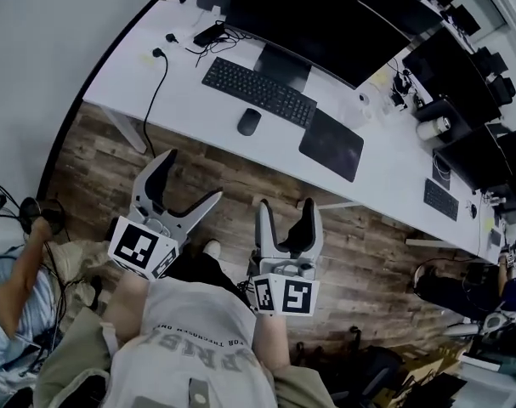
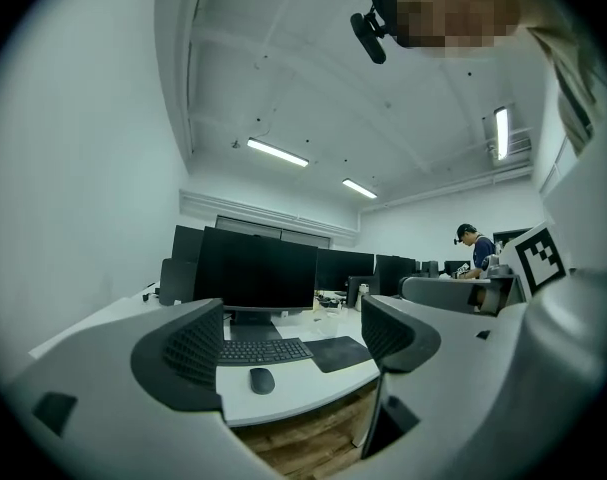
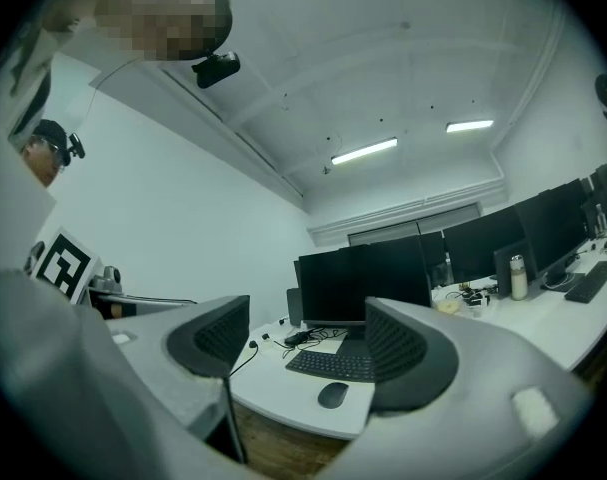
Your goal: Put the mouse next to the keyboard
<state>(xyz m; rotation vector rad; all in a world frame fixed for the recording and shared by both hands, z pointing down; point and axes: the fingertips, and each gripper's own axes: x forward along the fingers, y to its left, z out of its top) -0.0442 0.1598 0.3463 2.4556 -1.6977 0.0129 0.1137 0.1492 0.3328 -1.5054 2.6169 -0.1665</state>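
Observation:
A dark mouse lies on the white desk, just in front of the black keyboard and left of a black mouse pad. Both grippers hang over the wooden floor, well short of the desk edge. My left gripper is open wide with nothing between its jaws. My right gripper is also open and empty. In the left gripper view, the mouse and keyboard show between the jaws of the left gripper. The right gripper view frames the mouse below the keyboard.
A large monitor stands behind the keyboard. Cables trail over the desk's left end. More monitors and a second keyboard fill the right of the desk. A seated person is at my left; another person stands far off.

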